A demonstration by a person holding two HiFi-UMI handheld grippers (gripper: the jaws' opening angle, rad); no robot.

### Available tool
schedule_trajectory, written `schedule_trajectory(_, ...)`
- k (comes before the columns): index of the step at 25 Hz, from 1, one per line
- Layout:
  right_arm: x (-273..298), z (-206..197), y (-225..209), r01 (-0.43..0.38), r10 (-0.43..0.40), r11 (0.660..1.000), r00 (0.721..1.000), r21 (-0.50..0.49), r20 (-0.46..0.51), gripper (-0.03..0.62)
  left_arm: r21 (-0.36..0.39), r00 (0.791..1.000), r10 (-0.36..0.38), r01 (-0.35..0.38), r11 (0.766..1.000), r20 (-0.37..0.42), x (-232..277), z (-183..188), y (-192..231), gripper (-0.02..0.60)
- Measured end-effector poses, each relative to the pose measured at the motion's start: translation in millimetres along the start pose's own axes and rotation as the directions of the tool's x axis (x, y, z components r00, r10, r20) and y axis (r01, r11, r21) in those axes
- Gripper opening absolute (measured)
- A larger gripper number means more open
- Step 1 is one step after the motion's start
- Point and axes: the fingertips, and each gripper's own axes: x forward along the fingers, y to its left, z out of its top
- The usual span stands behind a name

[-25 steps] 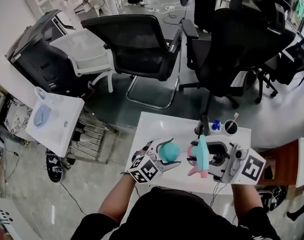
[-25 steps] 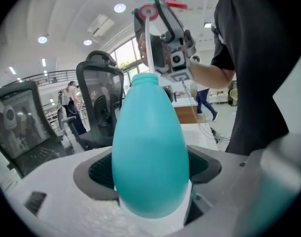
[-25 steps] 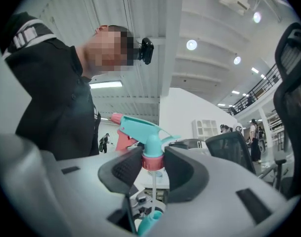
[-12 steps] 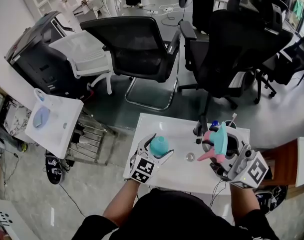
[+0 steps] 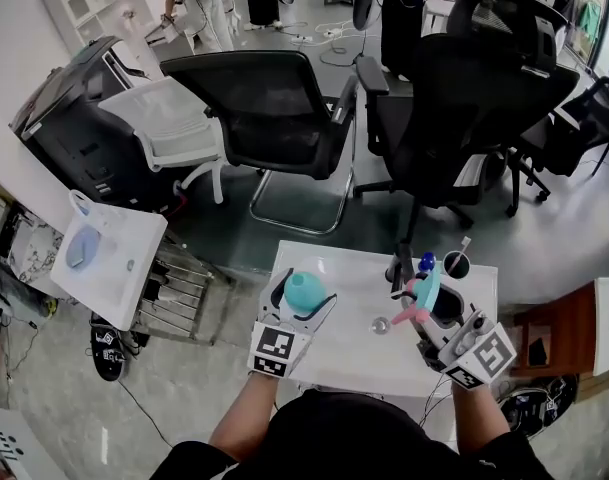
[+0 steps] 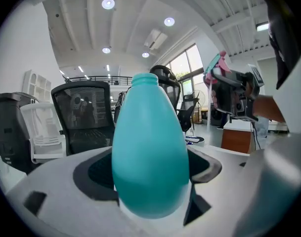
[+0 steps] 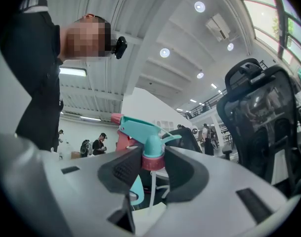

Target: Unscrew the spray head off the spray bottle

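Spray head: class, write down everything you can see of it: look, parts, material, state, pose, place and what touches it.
The spray head looks like plastic: teal body, pink nozzle tip and trigger, pink collar, and a thin white tube hanging below. It is off the bottle, which the left tongs hold apart from it. The right tongs clamp its collar, holding it above the right part of the white table.

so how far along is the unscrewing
Done: the head is off, and the bottle neck stands bare. In hand: the left tool grips the bottle, the right tool the head's pink collar, well apart above the table. Left: probably only setting both down.
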Motion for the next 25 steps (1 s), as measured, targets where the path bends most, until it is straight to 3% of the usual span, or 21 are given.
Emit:
schedule_trajectory(10,-32,-63,-20,0.167,-0.163,0.986,0.978,0.020,-0.130,0.146,0.067,0.997,-0.056,0.052,0.996,0.058,1,21,-15,0.417)
schedule_trajectory(25,-44,-73,-27,0.266,-0.275,0.961,0.945,-0.074,-0.178,0.146,0.098,0.989,-0.096,0.086,0.991,0.108,-3,36,-29,0.417)
